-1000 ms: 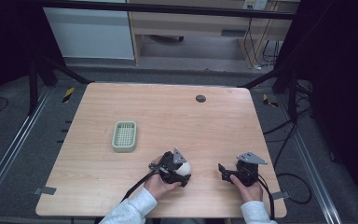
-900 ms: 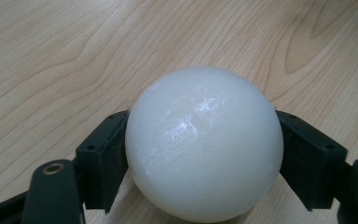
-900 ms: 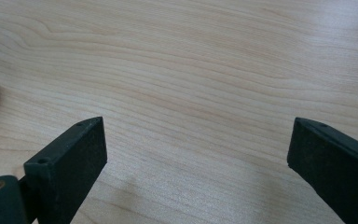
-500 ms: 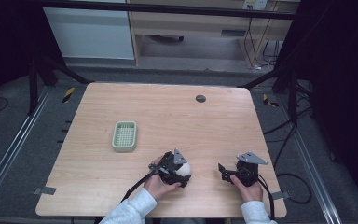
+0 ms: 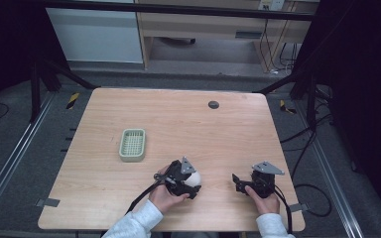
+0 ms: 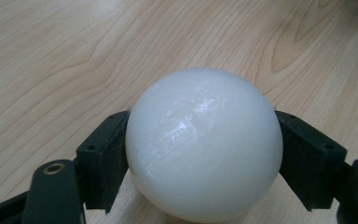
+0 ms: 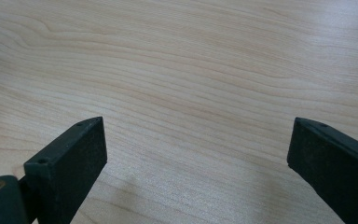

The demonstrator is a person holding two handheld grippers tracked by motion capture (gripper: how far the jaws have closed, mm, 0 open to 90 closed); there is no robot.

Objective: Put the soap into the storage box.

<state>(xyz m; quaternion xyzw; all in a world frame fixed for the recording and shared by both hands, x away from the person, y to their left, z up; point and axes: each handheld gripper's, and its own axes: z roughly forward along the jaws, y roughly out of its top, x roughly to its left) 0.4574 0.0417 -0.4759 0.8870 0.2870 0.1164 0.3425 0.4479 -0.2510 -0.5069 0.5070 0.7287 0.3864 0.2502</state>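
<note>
A white ball [image 6: 204, 144] sits between the two black jaws of my left gripper [image 6: 203, 154], which is shut on it just above the wooden table. From above, the same ball [image 5: 194, 179] shows at the tip of the left gripper [image 5: 188, 181] near the table's front middle. My right gripper [image 5: 236, 181] rests near the front right corner, its jaws pointing left. In the right gripper view its fingers [image 7: 74, 158] stand wide apart over bare wood, so the right gripper [image 7: 198, 158] is open with nothing in it.
A small pale green basket [image 5: 132, 145] lies left of centre on the table [image 5: 178, 119]. A dark round disc [image 5: 213, 104] sits near the far edge. Cables trail off the front edge and across the floor at right.
</note>
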